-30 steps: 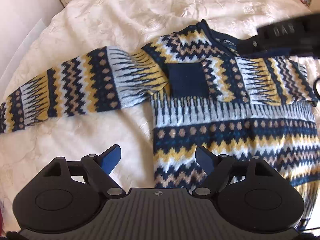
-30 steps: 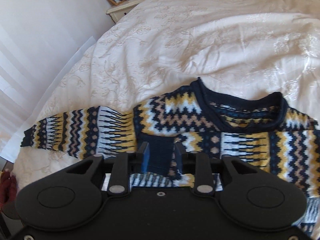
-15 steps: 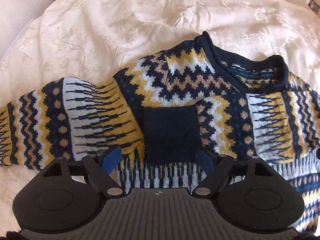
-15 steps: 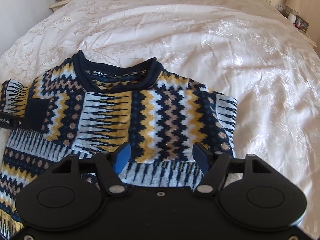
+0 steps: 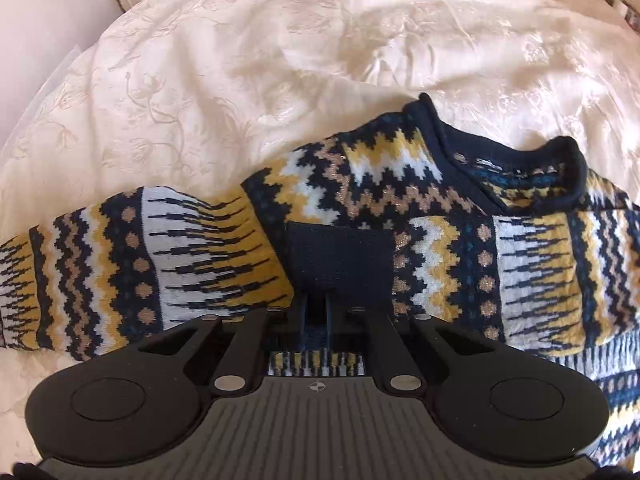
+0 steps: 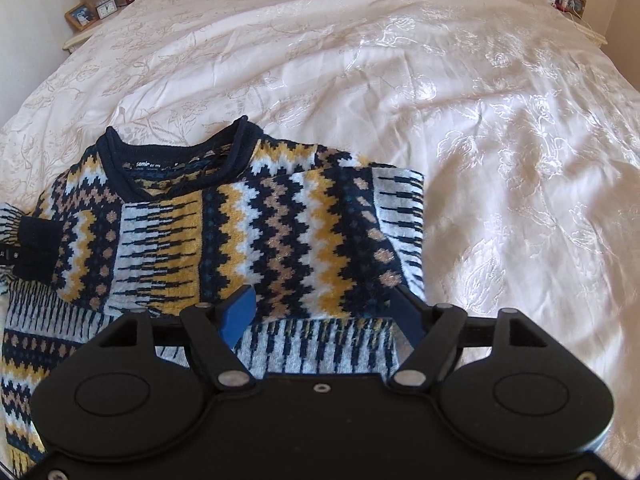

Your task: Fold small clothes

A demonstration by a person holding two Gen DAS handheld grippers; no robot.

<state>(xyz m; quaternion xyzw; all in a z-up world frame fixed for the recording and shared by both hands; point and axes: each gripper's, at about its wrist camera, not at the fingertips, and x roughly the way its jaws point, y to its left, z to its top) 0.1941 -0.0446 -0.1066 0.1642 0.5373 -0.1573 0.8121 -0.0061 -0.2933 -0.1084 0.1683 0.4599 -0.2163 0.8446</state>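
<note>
A knit sweater [image 5: 384, 184] with navy, yellow, white and tan zigzags lies flat on the bed. One sleeve is folded across the chest and ends in a plain navy cuff [image 5: 340, 260]. The other sleeve [image 5: 120, 272] stretches out to the left. My left gripper [image 5: 316, 314] is shut on the near edge of that cuff. In the right wrist view the sweater [image 6: 280, 220] fills the left half, with the cuff [image 6: 36, 240] at the far left edge. My right gripper [image 6: 324, 314] hovers over the folded sleeve near the shoulder. Its jaws are opening and the pads do not press on the knit.
The cream embroidered bedspread [image 6: 480, 120] spreads wide to the right and beyond the sweater. A nightstand with a photo frame and clock [image 6: 96, 8] stands at the back left. Another with small items [image 6: 568, 0] stands at the back right. The bed's edge curves along the left.
My left gripper came in over the navy cuff and closed on it. My right gripper left the cuff, travelled right along the folded sleeve and opened wider.
</note>
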